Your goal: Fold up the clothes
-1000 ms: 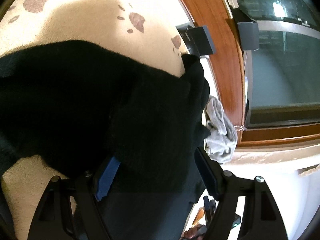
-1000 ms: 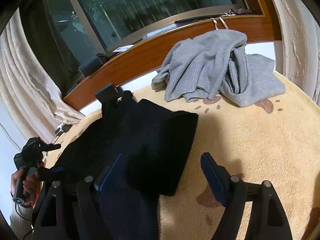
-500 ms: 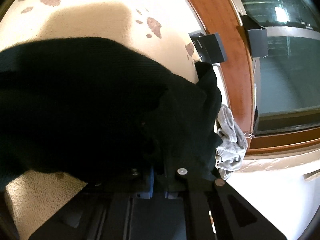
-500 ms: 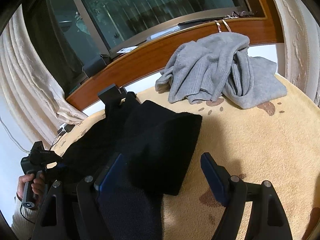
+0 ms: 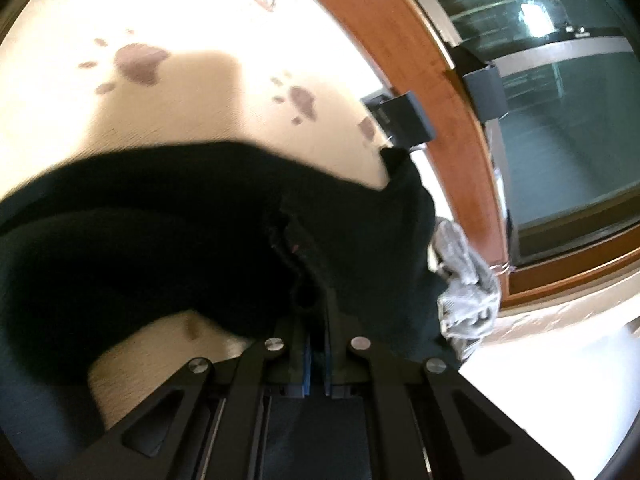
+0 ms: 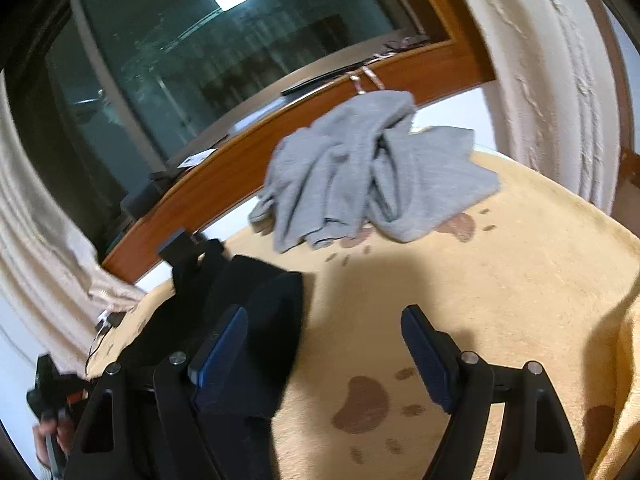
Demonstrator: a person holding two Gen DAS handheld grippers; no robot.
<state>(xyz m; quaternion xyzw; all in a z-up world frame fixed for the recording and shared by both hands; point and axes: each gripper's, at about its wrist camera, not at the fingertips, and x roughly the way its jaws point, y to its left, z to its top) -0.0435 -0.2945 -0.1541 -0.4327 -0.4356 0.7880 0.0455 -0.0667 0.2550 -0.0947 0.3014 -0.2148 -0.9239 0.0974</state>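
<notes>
A black garment (image 5: 168, 232) lies spread over the cream paw-print blanket (image 5: 200, 92). My left gripper (image 5: 316, 320) is shut on a fold of its near edge, and the cloth bunches up at the pinched jaws. In the right wrist view the same black garment (image 6: 256, 300) lies at the left. My right gripper (image 6: 324, 340) stands open just above the blanket (image 6: 440, 280), its left finger (image 6: 224, 344) over the garment's folded corner and its right finger (image 6: 424, 344) over bare blanket. A crumpled grey sweater (image 6: 360, 184) lies beyond, by the window side.
A wooden sill (image 6: 248, 168) and a dark window run along the far edge. A small dark box (image 6: 180, 246) sits at the blanket's edge beside the black garment. A pale curtain (image 6: 540, 60) hangs at the right. A hand (image 6: 52, 436) grips the left tool at the lower left.
My left gripper went from open around the black garment's edge to shut on it, then drew it along. The right gripper stayed open and shifted, its view tilting.
</notes>
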